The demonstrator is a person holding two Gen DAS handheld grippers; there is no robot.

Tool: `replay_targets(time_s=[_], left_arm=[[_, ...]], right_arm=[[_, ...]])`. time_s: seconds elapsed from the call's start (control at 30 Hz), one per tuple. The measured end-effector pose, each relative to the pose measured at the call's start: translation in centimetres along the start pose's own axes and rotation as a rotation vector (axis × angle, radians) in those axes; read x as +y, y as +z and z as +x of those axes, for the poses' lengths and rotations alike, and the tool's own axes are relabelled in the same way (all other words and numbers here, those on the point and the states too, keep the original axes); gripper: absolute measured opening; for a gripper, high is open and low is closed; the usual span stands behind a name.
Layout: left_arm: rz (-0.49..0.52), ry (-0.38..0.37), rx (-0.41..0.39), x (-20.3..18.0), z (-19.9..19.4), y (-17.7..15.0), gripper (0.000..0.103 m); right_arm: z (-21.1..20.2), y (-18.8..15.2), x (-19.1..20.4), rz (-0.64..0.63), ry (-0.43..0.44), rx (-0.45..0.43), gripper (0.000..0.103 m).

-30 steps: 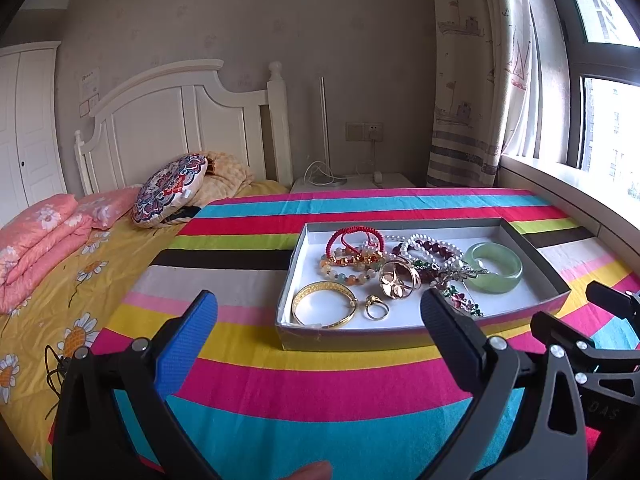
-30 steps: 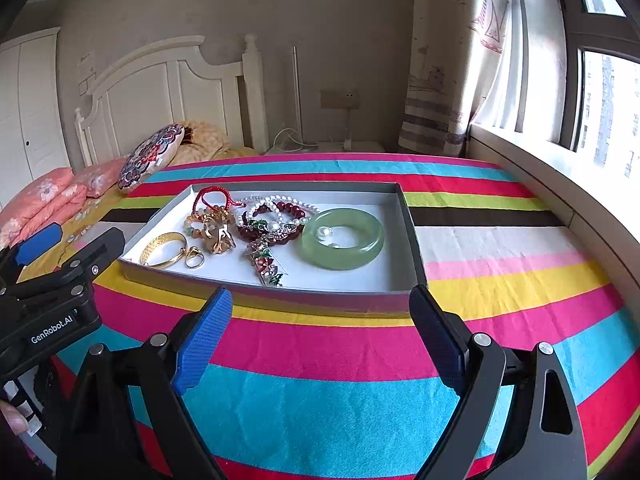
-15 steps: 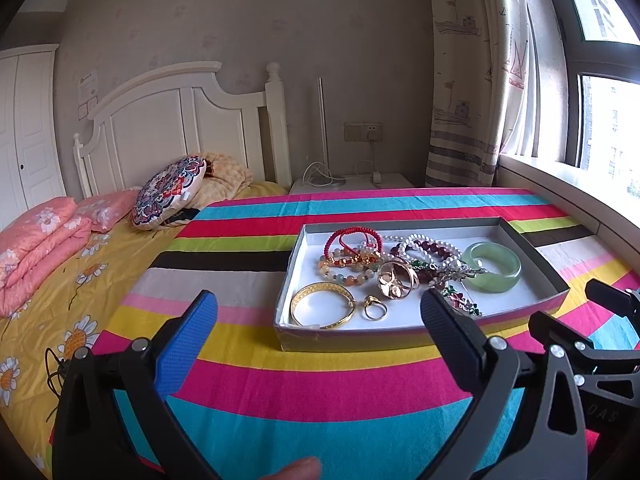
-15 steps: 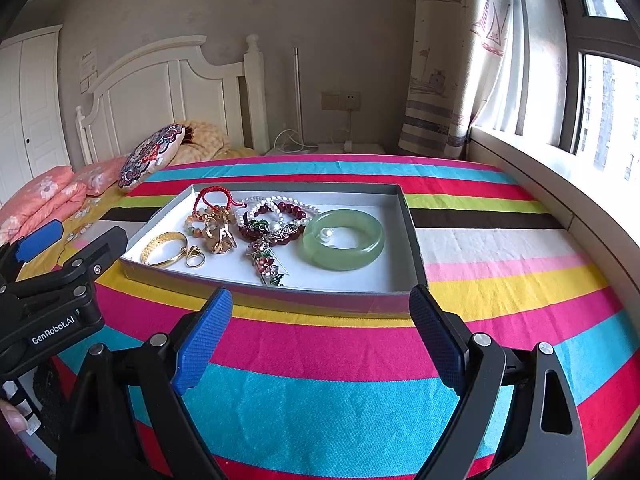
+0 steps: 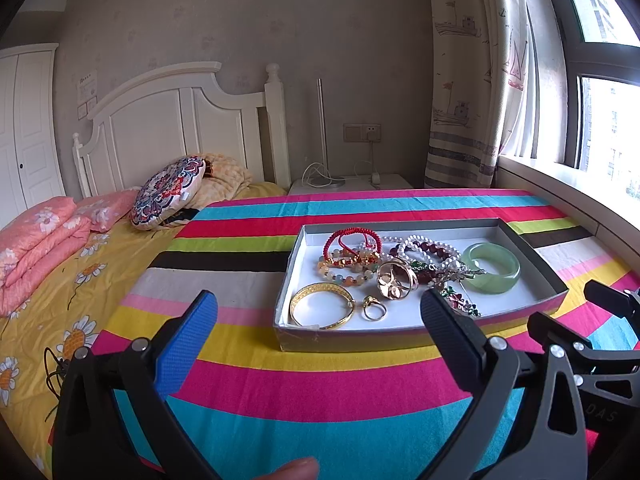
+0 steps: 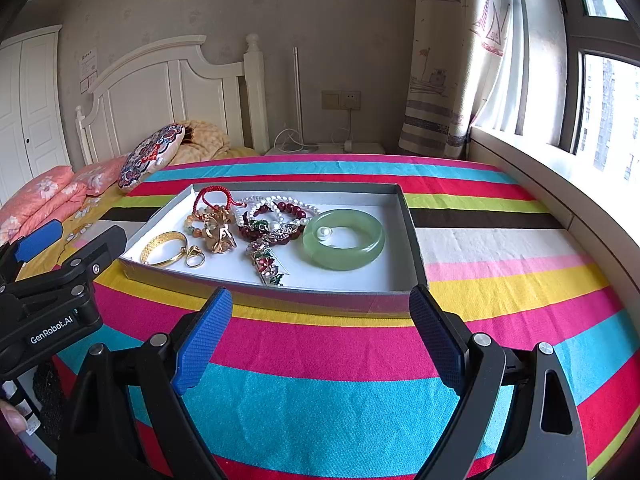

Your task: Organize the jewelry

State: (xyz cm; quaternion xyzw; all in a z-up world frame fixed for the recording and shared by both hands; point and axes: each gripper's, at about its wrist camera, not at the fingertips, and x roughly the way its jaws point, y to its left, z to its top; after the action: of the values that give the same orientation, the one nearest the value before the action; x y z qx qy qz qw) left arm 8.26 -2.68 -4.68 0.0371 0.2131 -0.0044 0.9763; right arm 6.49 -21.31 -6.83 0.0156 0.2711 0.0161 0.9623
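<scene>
The striped cloth (image 6: 320,344) lies bare up to the tray (image 6: 412,240). Jewelry crowds the tray's left half; its right corner beyond the jade bangle (image 6: 344,240) is free.

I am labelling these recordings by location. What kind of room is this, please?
Most likely a bedroom in a home. A white headboard with pillows stands at the back, a curtained window is at the right, and the jewelry tray rests on a striped cloth.
</scene>
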Motion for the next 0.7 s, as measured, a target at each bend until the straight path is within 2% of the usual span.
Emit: replay_targets(time_s=[0.7], left_arm=[[-0.008,-0.001,-0.003,0.09,-0.1,0.14,0.101]], right_arm=[[-0.04,0.02,-0.03,-0.001,0.0,0.001,0.086]])
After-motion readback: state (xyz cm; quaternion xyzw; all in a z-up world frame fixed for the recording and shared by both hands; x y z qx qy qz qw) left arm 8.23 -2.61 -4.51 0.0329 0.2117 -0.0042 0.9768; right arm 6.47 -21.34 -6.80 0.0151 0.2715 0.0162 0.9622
